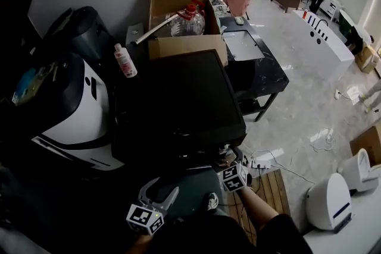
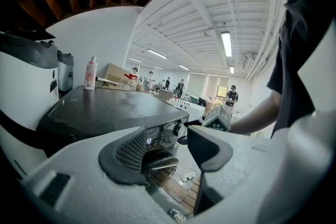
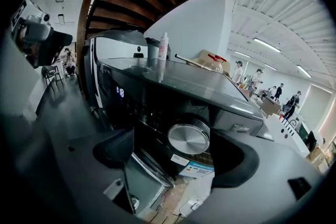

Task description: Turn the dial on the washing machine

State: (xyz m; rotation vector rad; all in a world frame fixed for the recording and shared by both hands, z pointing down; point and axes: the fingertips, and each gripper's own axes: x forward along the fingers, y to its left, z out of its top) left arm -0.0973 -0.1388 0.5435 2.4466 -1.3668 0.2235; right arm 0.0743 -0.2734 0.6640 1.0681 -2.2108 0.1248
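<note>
Right tongs (image 3: 173, 153) stand wide apart with the silver dial (image 3: 189, 138) between the pads; I can make out no contact. Left tongs (image 2: 168, 150) are also wide, with nothing between them. Dial sits on the front panel of the dark washing machine (image 1: 178, 104). Head view hides it under the machine's top edge; left gripper view shows it only small, side-on. White bottle (image 1: 125, 60) stands on the machine's top and a cardboard box (image 1: 178, 15) sits at its far end. Grey tiled floor (image 1: 309, 86), open hall.
</note>
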